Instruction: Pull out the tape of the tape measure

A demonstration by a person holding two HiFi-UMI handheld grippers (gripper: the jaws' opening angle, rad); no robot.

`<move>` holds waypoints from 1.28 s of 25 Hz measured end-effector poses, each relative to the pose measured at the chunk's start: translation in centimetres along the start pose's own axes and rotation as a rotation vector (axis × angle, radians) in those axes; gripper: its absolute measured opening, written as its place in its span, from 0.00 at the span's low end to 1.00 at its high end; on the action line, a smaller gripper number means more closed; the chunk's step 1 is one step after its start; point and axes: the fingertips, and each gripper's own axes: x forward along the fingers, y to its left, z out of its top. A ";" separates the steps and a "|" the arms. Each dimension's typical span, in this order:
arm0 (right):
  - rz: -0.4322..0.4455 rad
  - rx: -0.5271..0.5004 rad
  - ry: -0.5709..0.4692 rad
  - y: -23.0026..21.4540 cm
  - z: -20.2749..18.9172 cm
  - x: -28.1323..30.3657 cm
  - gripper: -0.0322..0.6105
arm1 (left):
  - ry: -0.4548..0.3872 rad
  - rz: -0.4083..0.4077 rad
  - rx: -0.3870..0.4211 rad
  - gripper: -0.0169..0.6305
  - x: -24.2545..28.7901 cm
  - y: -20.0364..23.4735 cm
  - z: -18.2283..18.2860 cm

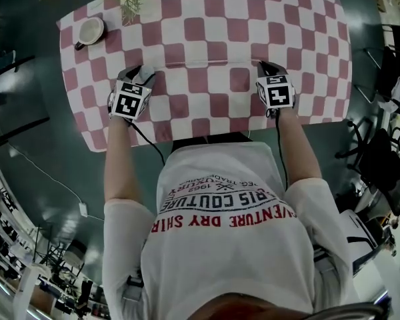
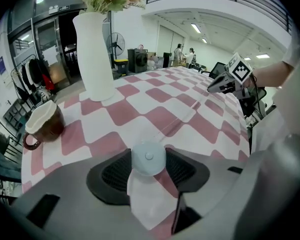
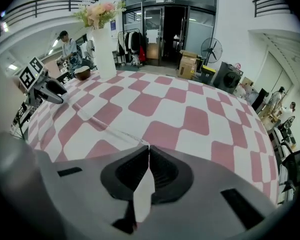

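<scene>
Tape measure (image 2: 148, 160) x1 clamped in L tongs (image 2: 149, 152), its tape (image 3: 112, 131) pinched by R tongs (image 3: 148, 148); 1 cup (image 2: 42, 124), 1 vase (image 2: 94, 54).

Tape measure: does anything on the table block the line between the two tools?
Nothing visible does. The tape runs clear over the checked cloth from the tape measure in the left tool to the right tool. The cup and vase stand farther left, off that line.

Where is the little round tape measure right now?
In the left gripper view, the tape measure sits clamped between the jaws of the left gripper, over the near edge of the checked tablecloth, with the brown mug to its left.
</scene>
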 end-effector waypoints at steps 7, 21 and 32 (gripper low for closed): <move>0.000 0.034 0.027 -0.1 -1.0 1.3 0.10 | 0.012 -0.018 -0.016 0.38 1.6 -0.3 -0.7; -0.045 0.087 -0.027 -1.4 -0.1 0.6 0.27 | -0.026 -0.006 -0.088 0.54 1.8 -0.4 0.0; -0.025 0.059 -0.304 0.4 7.3 -5.8 0.27 | -0.273 0.099 -0.101 0.43 -5.3 -0.8 6.7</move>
